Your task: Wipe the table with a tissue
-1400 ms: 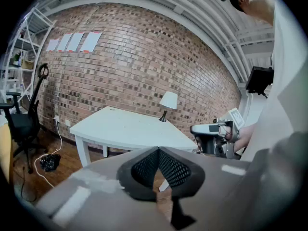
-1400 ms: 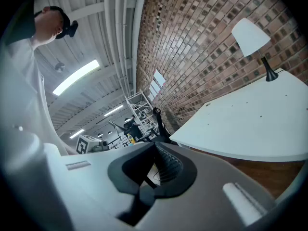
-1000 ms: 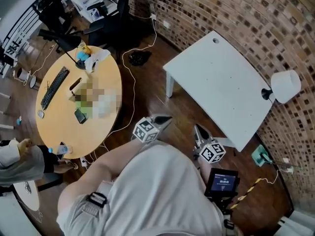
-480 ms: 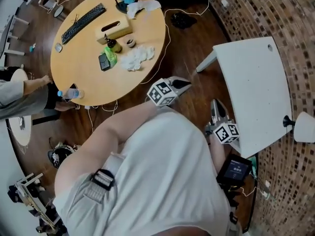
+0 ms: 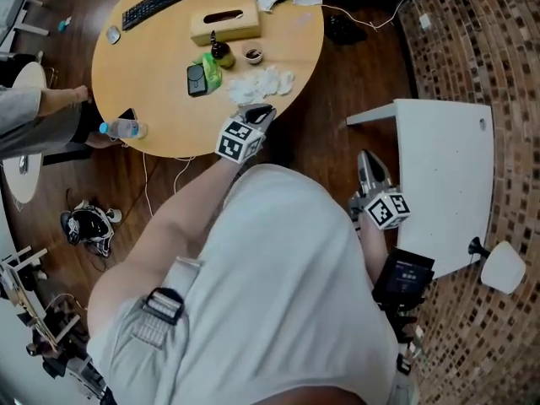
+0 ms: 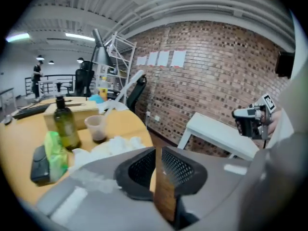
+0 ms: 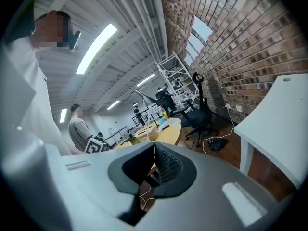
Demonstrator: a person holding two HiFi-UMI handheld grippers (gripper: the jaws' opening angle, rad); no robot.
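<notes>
Wiping not started: tissue lay on bench, 12 o'clock just past left gripper; its fingers were just opening slightly, nothing between. On right gripper fingers were together, empty. Grasp, wipe remained.

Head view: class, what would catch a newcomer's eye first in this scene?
The cluttered round wooden table at upper left draws the eye, with a heap of crumpled white tissues near its edge. The left gripper points at that heap; its jaws have just been opening, nothing between them. A white rectangular table stands at right, by the brick wall.
</notes>
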